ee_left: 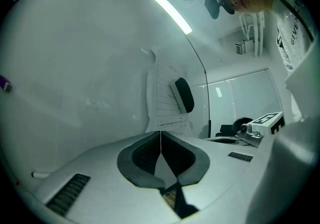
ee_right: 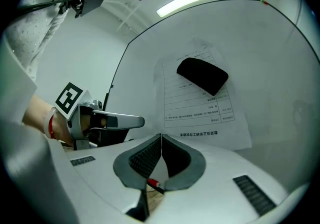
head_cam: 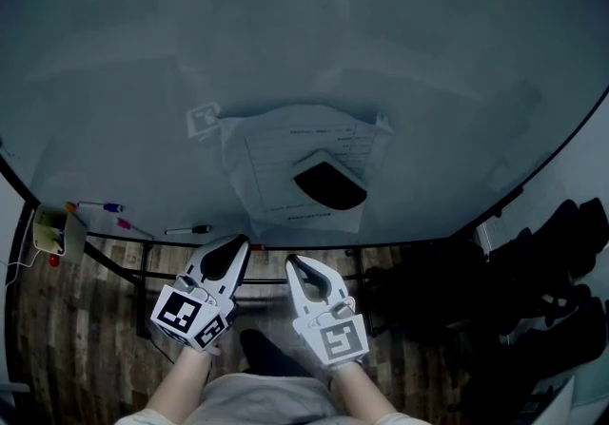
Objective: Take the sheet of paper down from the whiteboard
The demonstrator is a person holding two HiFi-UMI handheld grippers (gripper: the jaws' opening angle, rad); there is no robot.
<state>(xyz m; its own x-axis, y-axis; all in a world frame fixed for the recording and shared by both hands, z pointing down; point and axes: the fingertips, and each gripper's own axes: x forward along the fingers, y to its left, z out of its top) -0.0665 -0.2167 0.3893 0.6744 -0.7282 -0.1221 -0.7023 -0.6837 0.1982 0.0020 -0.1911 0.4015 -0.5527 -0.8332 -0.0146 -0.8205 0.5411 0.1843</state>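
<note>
Whiteboard (head_cam: 285, 33) filled most of the head view, pale and bare apart from the sheet of paper (head_cam: 276, 176), which hung against its lower middle with printed lines on it and its edges slightly curled. A black block (head_cam: 330, 183) sat on the sheet, right of its centre. Along the board's bottom ledge lay a purple-capped marker (head_cam: 100, 207) and a black marker (head_cam: 187, 230), well left of the sheet. Below the board ran a wood-plank floor (head_cam: 86, 318), with dark bulky items (head_cam: 533, 271) heaped at the right.

Both grippers were held side by side, near each other, below the sheet and apart from it. The left gripper (head_cam: 244, 241) had its jaws pressed together, the pads meeting in a thin line with nothing between them. The right gripper (head_cam: 290, 260) was likewise clenched and empty, its tips pointing toward the sheet's lower edge.

From the left gripper view the sheet appeared edge-on and narrow, with the block standing out from it, and a long ceiling light (ee_left: 170, 3) ran overhead; the right gripper showed at that view's right margin. The right gripper view faced the sheet more squarely, so its rows of print and a line of bold characters near the bottom could be seen, though too small to read. That view also showed the hand (ee_right: 40, 118) on the left gripper, with a red band (ee_right: 50, 127) at the wrist, which the head view did not show.
</note>
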